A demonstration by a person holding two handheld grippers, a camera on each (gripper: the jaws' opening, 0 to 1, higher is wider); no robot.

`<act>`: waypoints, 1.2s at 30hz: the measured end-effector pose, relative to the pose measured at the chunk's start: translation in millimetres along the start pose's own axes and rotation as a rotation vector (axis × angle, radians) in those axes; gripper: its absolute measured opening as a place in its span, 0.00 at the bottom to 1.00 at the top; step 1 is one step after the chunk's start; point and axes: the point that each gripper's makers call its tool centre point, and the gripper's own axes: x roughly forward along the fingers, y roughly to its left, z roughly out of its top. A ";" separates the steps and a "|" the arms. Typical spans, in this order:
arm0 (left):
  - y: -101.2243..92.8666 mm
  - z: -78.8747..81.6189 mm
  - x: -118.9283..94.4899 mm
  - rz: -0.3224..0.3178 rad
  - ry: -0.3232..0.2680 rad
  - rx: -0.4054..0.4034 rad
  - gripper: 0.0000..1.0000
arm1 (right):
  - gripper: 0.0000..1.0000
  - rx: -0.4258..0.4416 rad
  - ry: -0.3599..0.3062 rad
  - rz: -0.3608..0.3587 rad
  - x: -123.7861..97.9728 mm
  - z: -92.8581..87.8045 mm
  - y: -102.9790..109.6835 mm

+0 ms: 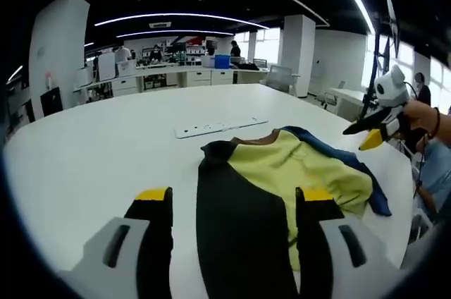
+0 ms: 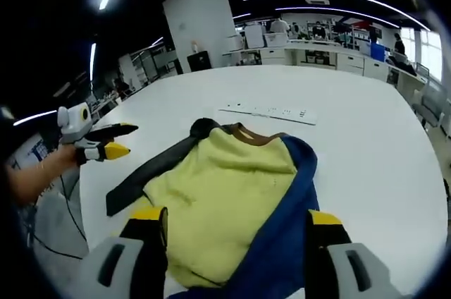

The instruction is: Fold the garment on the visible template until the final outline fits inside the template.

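A garment (image 1: 282, 165) with a yellow body, a black sleeve (image 1: 232, 221) and a blue sleeve (image 1: 338, 151) lies rumpled on the white table (image 1: 106, 144). My left gripper (image 1: 236, 194) hovers open over its black side, jaws wide apart and holding nothing. A hand holds my right gripper (image 1: 370, 133) at the table's right edge, beyond the blue sleeve. In the right gripper view the garment (image 2: 225, 186) spreads before my open right gripper (image 2: 236, 216), blue sleeve (image 2: 282, 228) between the jaws. The left gripper (image 2: 120, 140) hangs at the left, jaws apart, off the cloth.
A white power strip (image 1: 220, 127) lies on the table just past the garment's collar, also seen as the power strip (image 2: 268, 111). Desks, cabinets and people stand far behind (image 1: 176, 66). A cable hangs off the table's edge (image 2: 70, 207).
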 end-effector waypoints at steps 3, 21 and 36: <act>-1.2 -7.6 -7.2 0.010 0.004 -0.010 0.66 | 0.77 0.007 0.004 0.013 -0.4 -10.5 6.7; 8.9 -74.9 -33.2 0.100 0.121 -0.067 0.49 | 0.46 -0.007 -0.004 -0.040 -7.0 -46.3 13.4; 9.1 -111.1 -40.9 0.151 0.170 -0.149 0.30 | 0.12 0.033 0.013 -0.166 -8.0 -75.6 5.5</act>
